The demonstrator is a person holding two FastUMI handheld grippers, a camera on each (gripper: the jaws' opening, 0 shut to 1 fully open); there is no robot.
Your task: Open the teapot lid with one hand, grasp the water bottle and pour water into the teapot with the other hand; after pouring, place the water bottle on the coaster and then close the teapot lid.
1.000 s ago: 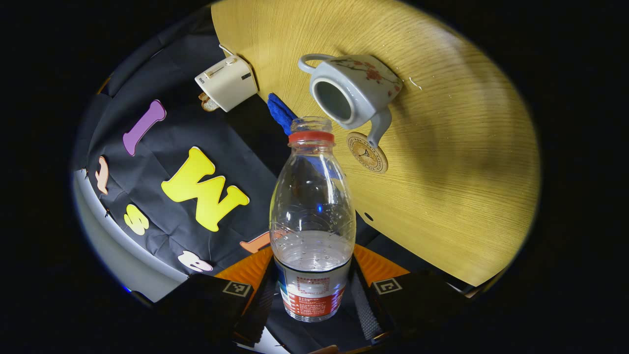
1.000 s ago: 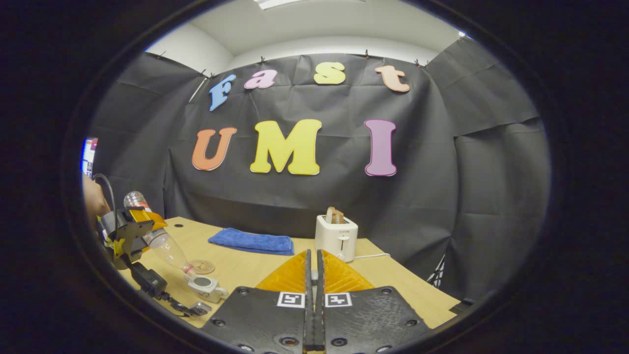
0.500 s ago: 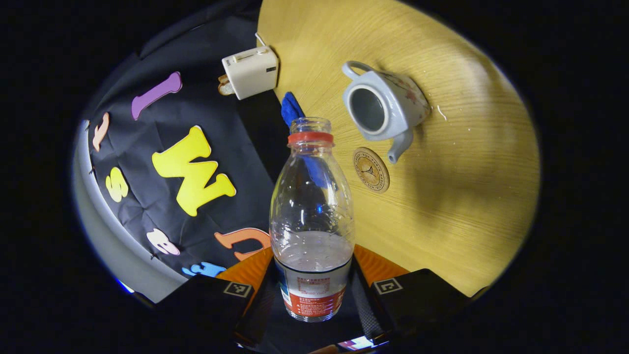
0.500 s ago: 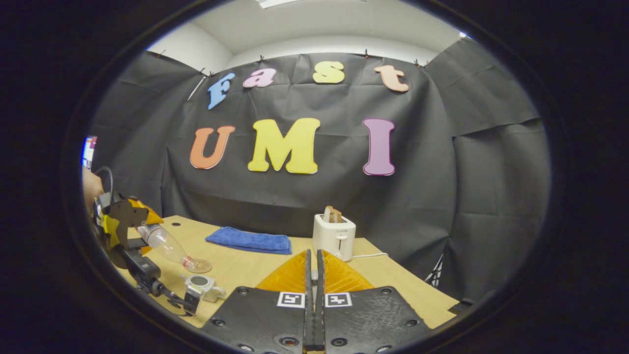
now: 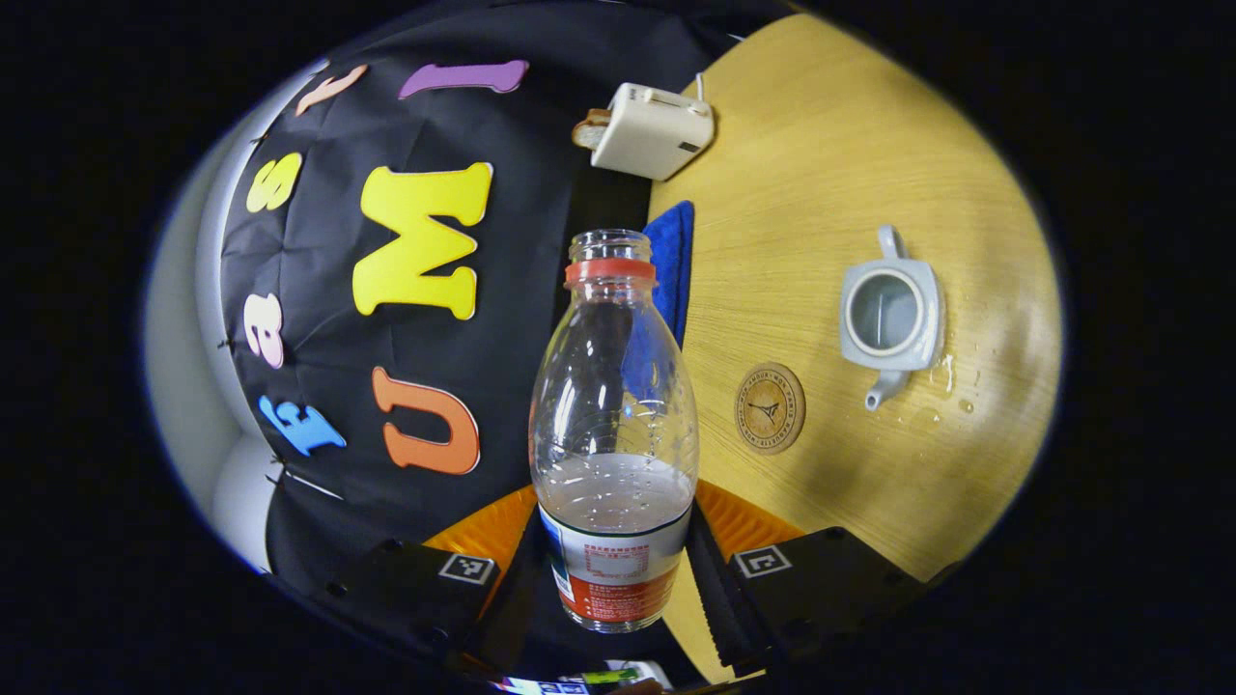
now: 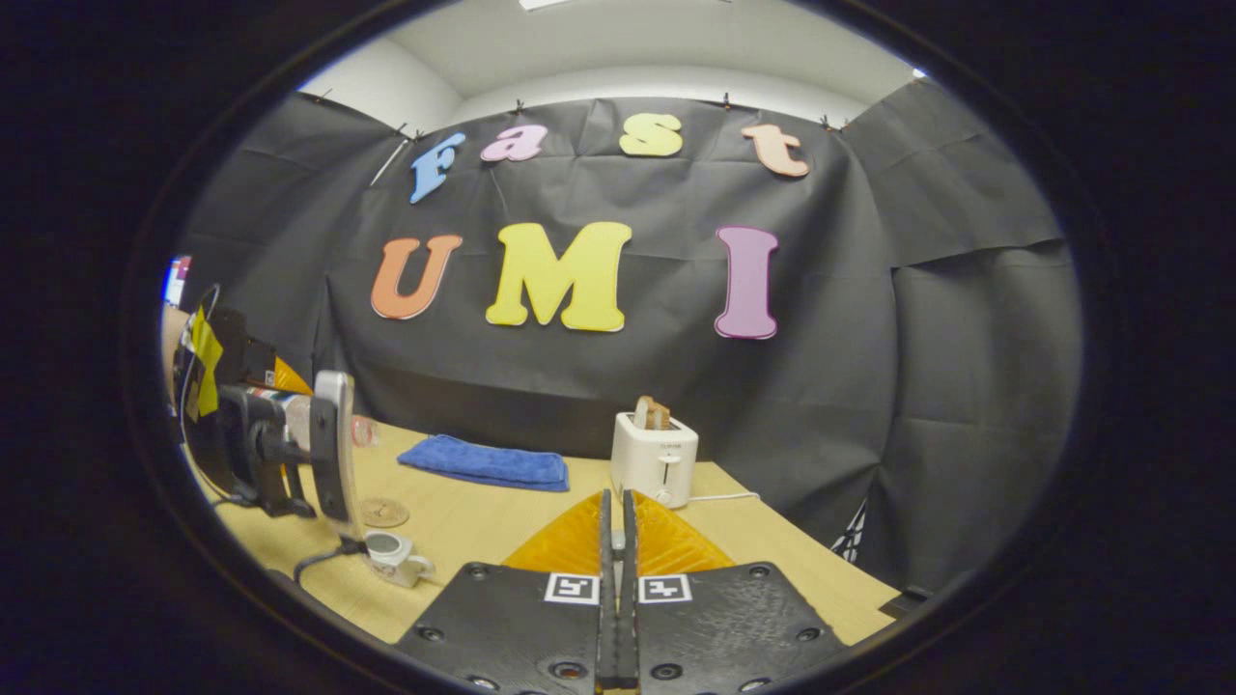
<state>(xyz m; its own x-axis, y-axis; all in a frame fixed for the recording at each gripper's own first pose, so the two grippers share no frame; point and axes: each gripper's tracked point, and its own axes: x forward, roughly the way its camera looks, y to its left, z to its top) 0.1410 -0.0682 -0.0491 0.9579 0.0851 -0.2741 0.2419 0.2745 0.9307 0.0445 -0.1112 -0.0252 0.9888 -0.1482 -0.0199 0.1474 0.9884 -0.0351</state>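
**Bottle gripped on left, teapot uncovered on the surface**

Left gripper (image 5: 615, 579): jaws closed against the lower body of the water bottle (image 5: 614, 425), one finger on each side at the label band. Bottle is clear plastic, ribbed at the shoulder, uncapped, with a red ring under the open neck. Water sits low, about at the top of the label; droplets cling to the inside wall. In the left gripper view the bottle runs straight out along the fingers, with the surface (image 5: 830, 174) edge-on to its right.

Past the bottle: a round coaster (image 5: 770, 407), flat, tan, with a printed ring and centre mark, lying bare. Just beyond it the teapot (image 5: 888, 319), pale glazed ceramic, squat, loop handle at the far side, short spout pointing toward the coaster but apart from it. Its mouth is open, no lid on it. A few wet beads glint on the wood grain beside the spout.

Farther back: a blue towel (image 5: 672, 261), soft nap, folded, and a white toaster (image 5: 649, 130), boxy, with toast in the slot.

Right gripper (image 6: 615, 579): jaws pressed together with only a hairline seam; whether something thin is pinched there, cannot tell. In the right gripper view the left gripper appears at the far left edge, above the teapot.
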